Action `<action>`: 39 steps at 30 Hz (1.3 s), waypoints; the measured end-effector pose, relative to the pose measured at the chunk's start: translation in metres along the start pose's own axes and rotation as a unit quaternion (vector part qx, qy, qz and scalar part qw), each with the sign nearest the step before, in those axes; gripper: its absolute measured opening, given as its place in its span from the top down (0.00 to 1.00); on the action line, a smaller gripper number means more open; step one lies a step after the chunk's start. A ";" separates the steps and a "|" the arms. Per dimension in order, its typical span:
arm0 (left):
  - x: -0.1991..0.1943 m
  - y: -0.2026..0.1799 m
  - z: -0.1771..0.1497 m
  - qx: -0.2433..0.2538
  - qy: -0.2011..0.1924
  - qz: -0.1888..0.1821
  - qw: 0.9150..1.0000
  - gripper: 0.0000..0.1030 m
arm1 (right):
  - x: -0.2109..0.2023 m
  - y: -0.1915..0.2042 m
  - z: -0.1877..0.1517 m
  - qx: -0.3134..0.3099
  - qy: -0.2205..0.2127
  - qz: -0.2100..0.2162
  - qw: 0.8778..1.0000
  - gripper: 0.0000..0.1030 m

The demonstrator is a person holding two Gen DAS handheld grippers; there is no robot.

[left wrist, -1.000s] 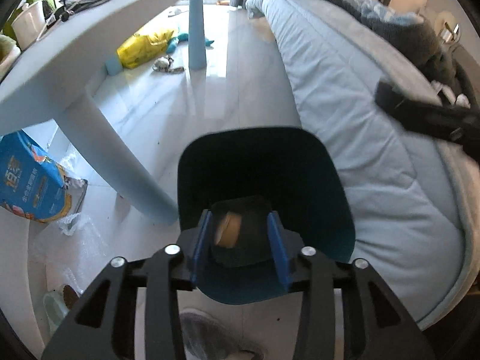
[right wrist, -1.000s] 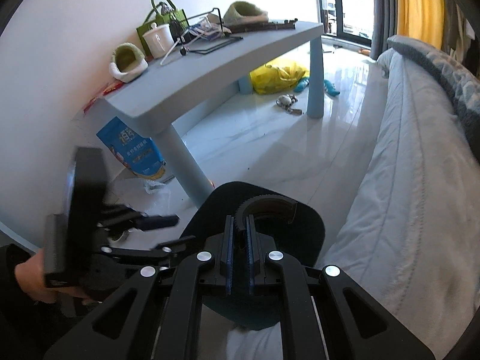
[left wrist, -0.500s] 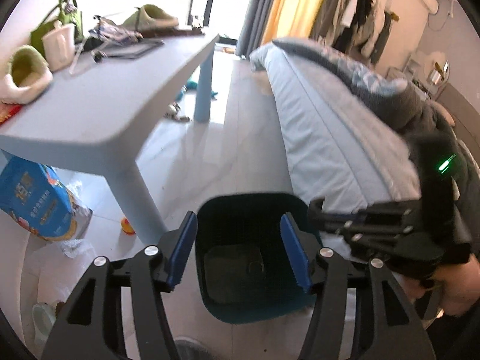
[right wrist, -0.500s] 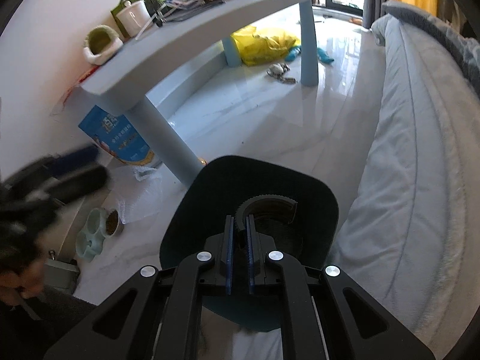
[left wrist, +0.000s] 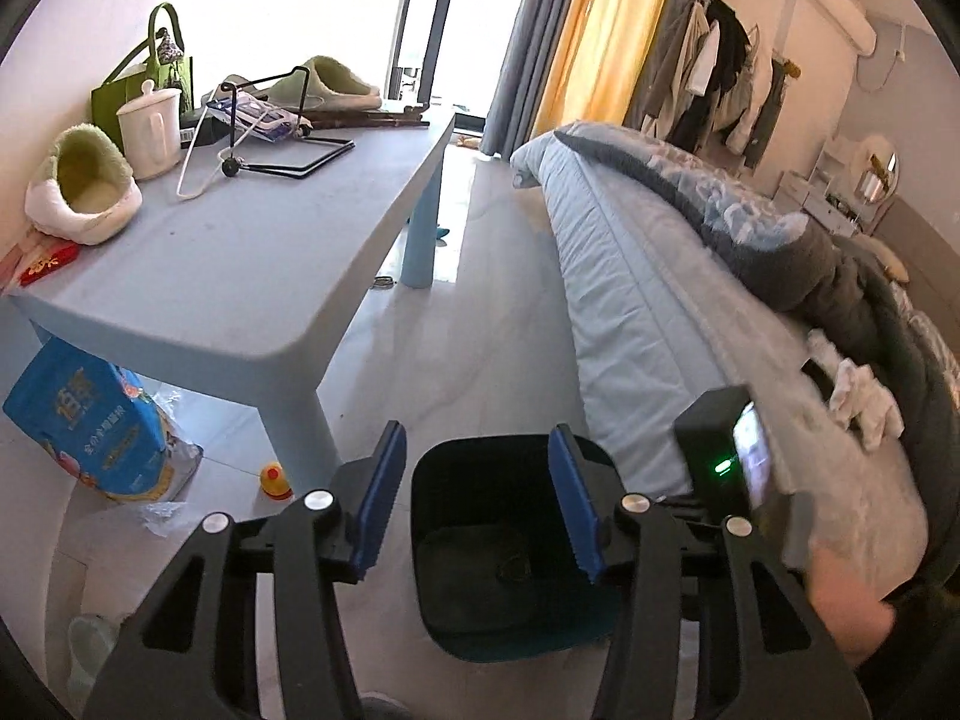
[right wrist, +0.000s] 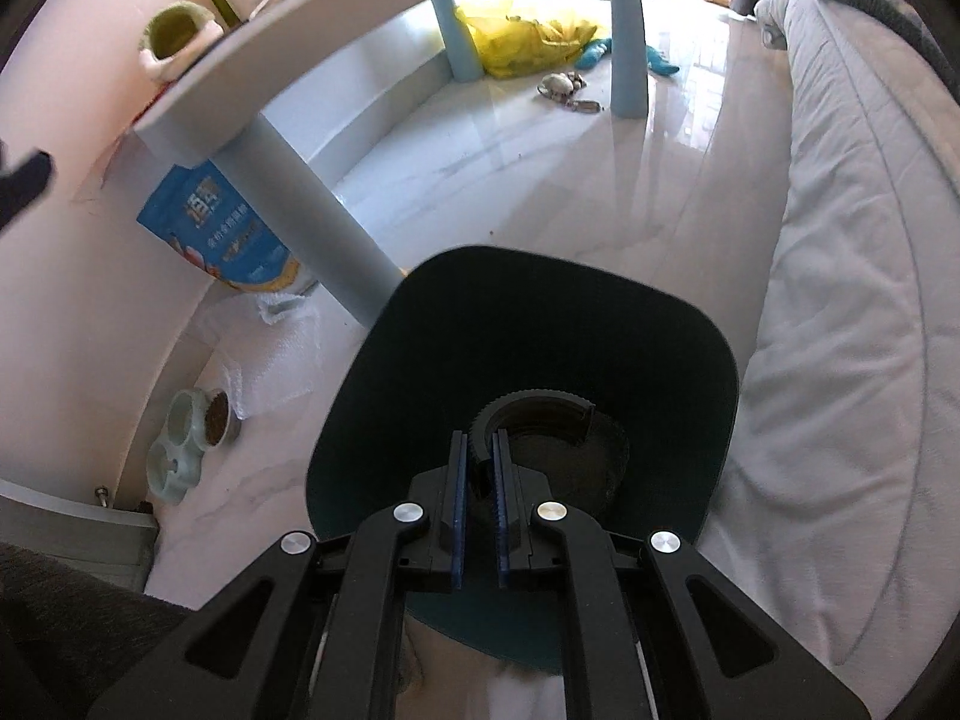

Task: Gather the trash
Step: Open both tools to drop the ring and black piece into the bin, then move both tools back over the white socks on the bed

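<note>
Right gripper [right wrist: 477,501] clamped on black toothed ring [right wrist: 531,411], low over dark bin [right wrist: 690,360]; left gripper [left wrist: 477,504] closing, empty, above same bin [left wrist: 510,474]. Wedged between surface leg [right wrist: 318,228] and bed [right wrist: 852,300]; bin bottom murky

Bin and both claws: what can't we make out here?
- Bin floor, right wrist view: mostly hidden by the ring-shaped piece pinched in the right claw.
- Bin contents, left wrist view: too dark to identify; the left claw, empty and closing, covers the sides.
- Right claw, left wrist view: tips hidden; only its blurred body shows.
- Bowl contents: too small.
</note>
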State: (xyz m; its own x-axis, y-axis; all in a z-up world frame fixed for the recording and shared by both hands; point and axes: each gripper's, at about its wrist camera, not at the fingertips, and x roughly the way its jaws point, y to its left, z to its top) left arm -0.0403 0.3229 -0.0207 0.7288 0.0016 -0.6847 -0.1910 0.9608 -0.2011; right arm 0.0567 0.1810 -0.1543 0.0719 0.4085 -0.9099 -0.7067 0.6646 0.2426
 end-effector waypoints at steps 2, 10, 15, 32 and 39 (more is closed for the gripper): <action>-0.004 -0.001 0.002 0.001 -0.003 0.000 1.000 0.50 | 0.006 0.000 -0.003 0.000 0.007 -0.004 1.000 0.92; -0.018 -0.010 0.010 0.020 -0.013 0.001 1.000 0.59 | 0.012 0.006 -0.007 -0.002 0.021 -0.005 1.000 0.86; -0.024 -0.013 0.016 0.019 -0.019 -0.009 1.000 0.59 | 0.003 0.009 -0.006 -0.006 0.008 0.002 1.000 0.55; -0.032 -0.050 0.031 0.024 -0.046 0.007 0.999 0.59 | -0.078 0.005 -0.010 -0.032 -0.068 0.010 0.997 0.55; -0.030 -0.082 0.035 0.042 -0.042 -0.006 0.998 0.59 | -0.125 -0.014 -0.021 -0.036 -0.115 -0.014 0.993 0.55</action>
State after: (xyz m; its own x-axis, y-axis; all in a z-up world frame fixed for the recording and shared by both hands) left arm -0.0234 0.2539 0.0412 0.7838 0.0107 -0.6209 -0.1289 0.9809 -0.1457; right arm 0.0433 0.1076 -0.0514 0.2457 0.5274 -0.8133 -0.7503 0.6347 0.1849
